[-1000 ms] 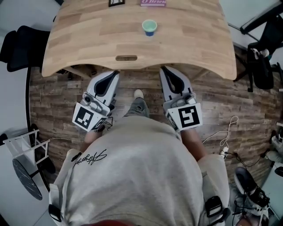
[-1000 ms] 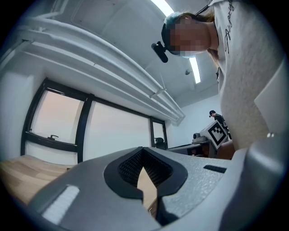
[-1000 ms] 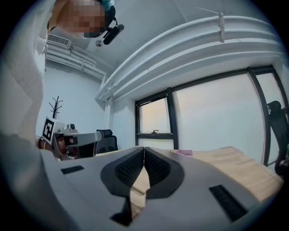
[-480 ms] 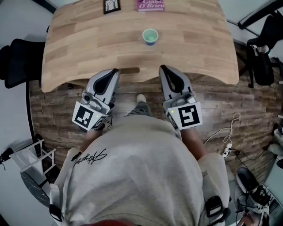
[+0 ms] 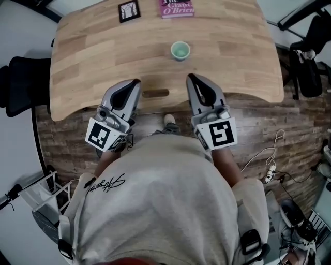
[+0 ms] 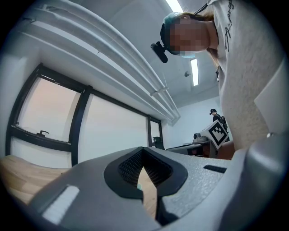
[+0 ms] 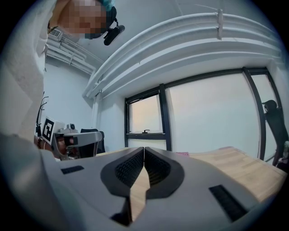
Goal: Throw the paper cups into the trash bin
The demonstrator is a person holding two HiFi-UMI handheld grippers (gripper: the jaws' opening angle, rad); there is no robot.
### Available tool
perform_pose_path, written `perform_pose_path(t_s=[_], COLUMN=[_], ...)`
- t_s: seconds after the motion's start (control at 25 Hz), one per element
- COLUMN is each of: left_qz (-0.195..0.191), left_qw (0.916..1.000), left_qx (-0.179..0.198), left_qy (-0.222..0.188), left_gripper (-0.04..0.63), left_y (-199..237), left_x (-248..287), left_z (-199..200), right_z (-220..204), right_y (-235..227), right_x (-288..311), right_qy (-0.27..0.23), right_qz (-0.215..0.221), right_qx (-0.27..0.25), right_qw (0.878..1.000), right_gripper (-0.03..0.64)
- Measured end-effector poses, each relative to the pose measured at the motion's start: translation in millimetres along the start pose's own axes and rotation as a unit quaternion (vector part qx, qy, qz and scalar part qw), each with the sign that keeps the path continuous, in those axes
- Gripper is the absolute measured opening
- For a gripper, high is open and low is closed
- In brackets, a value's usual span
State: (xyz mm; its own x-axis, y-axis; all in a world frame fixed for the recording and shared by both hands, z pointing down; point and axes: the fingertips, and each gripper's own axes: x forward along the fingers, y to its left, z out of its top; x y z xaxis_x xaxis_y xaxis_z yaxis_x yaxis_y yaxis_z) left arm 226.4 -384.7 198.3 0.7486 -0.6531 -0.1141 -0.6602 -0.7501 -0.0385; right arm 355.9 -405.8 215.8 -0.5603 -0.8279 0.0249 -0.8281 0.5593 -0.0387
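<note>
Cup [image 5: 180,50] stood upright mid-surface [image 5: 103,46], well ahead. Left tongs [image 5: 135,83] and right tongs [image 5: 190,77] were closed, empty, over the near edge. Best: open one wide before reaching, then pinch the cup wall lightly.

On the pink book [image 5: 177,8] at the far edge of the light wooden bench [image 5: 103,62], the cover reads "O'Brien". The black script on the grey shirt [image 5: 106,182] cannot be read.
</note>
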Motion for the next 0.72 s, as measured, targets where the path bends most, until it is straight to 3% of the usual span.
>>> perform_pose_path(t_s=[0.72], left_qz=[-0.009], left_qw=[0.9999], left_qx=[-0.011], left_qy=[0.003], left_gripper=[0.003], left_y=[20], left_x=[10], left_z=[-11], right_z=[-19], right_y=[-12], right_x=[18], right_qy=[0.017], right_qz=[-0.013], right_qx=[0.015], right_qw=[1.0], right_gripper=[0.011])
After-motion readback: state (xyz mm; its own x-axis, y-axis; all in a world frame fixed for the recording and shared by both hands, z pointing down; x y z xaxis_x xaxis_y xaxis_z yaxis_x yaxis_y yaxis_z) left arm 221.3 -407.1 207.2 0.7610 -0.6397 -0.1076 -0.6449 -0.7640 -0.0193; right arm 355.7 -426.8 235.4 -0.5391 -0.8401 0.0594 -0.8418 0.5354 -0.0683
